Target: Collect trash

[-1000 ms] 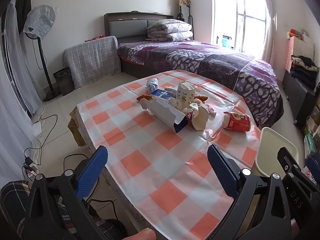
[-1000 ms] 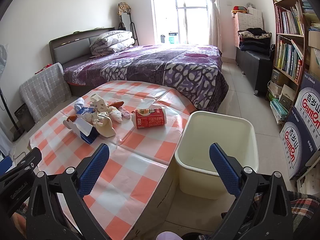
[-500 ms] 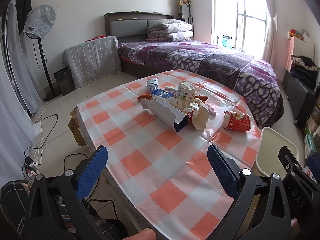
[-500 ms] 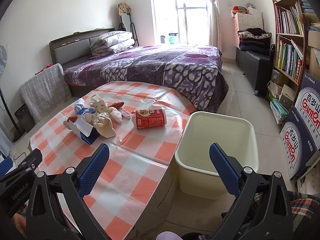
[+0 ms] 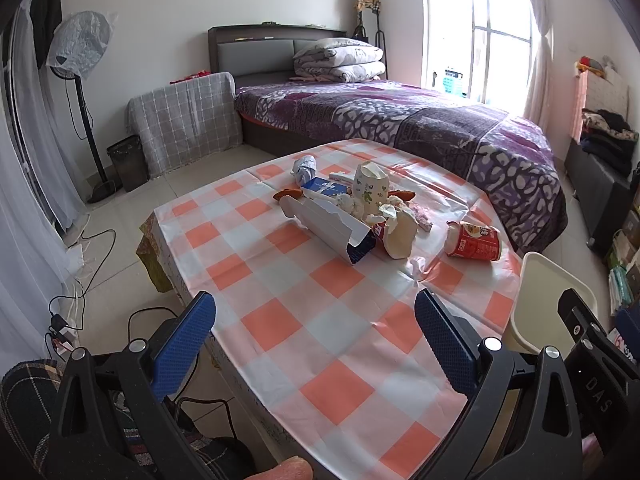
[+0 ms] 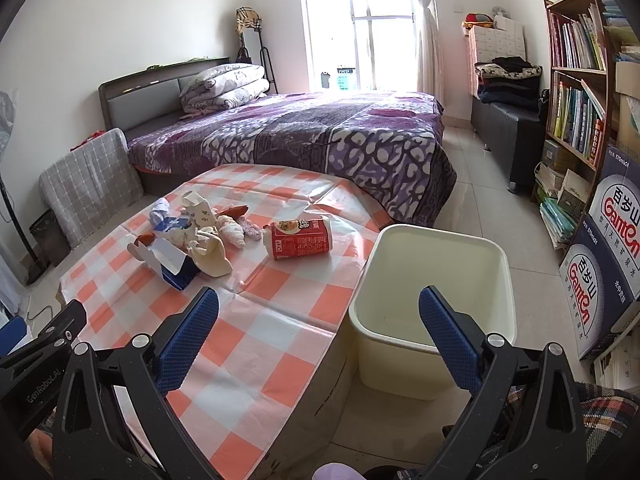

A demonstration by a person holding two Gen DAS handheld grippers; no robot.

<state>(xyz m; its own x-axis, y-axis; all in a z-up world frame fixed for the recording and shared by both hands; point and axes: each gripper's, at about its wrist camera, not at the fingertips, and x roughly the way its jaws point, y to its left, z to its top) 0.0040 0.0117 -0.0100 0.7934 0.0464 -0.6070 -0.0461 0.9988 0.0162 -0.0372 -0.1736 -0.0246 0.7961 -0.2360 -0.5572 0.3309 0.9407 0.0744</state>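
A pile of trash lies on the checked tablecloth (image 5: 280, 312): a torn white and blue carton (image 5: 332, 228), a floral paper cup (image 5: 370, 188), crumpled paper (image 5: 400, 232) and a red cup (image 5: 474, 240) on its side. The red cup (image 6: 300, 238) and the carton (image 6: 168, 258) also show in the right wrist view. A cream bin (image 6: 436, 280) stands on the floor by the table's right edge. My left gripper (image 5: 316, 332) is open and empty above the near table. My right gripper (image 6: 320, 328) is open and empty above the table edge and bin.
A bed with a purple cover (image 6: 320, 136) stands behind the table. A bookshelf (image 6: 580, 80) and printed boxes (image 6: 600, 272) line the right wall. A fan (image 5: 80, 92), a small dark bin (image 5: 128, 160) and floor cables (image 5: 80, 272) are at the left.
Both views have shifted very slightly. Both grippers stay open and the trash has not moved.
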